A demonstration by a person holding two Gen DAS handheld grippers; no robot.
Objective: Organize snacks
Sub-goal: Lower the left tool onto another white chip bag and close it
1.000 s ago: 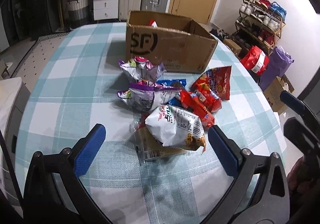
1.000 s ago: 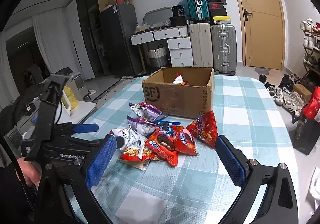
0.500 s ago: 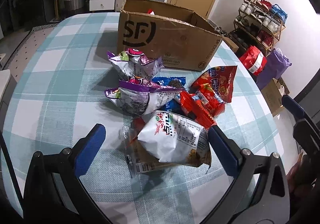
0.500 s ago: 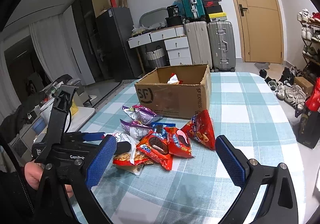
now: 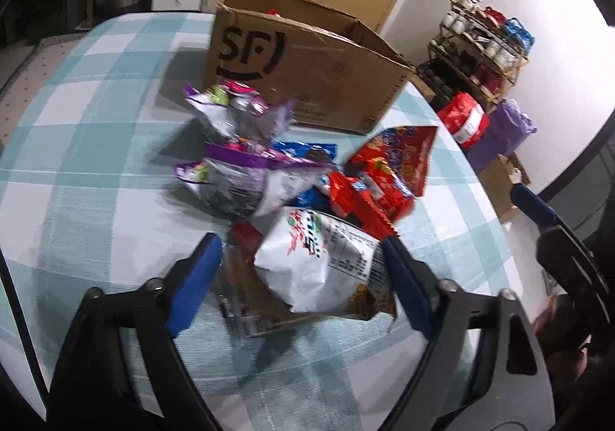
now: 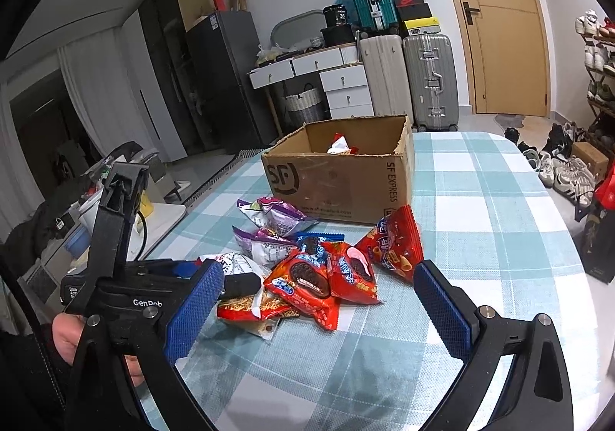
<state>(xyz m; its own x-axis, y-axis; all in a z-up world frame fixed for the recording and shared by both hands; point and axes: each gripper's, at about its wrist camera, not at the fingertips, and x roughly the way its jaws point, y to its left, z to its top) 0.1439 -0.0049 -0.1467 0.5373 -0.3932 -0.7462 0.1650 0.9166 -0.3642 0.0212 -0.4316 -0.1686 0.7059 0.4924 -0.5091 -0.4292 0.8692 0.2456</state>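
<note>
A pile of snack bags lies on the checked tablecloth before an open SF cardboard box [image 5: 307,73] [image 6: 346,177]. My left gripper [image 5: 303,277] is open, its blue pads on either side of a white snack bag [image 5: 323,262] that lies on a clear packet. Behind it lie purple-white bags [image 5: 238,185], red biscuit packs [image 5: 365,200] and a red chip bag [image 5: 399,154]. My right gripper [image 6: 319,312] is open and empty, above the table near the red packs [image 6: 319,281]. The left gripper [image 6: 234,283] shows in the right wrist view around the white bag [image 6: 238,265]. One snack [image 6: 340,144] lies in the box.
The table [image 5: 77,146] is round with a teal and white cloth. Its edge [image 6: 576,238] drops off at the right. Suitcases [image 6: 426,81], drawers and a door stand behind. A shoe rack [image 5: 484,54] and bags stand on the floor at the right.
My left gripper has moved forward and down over the white snack bag, so its pads now flank it. The right gripper has stayed about in place.
</note>
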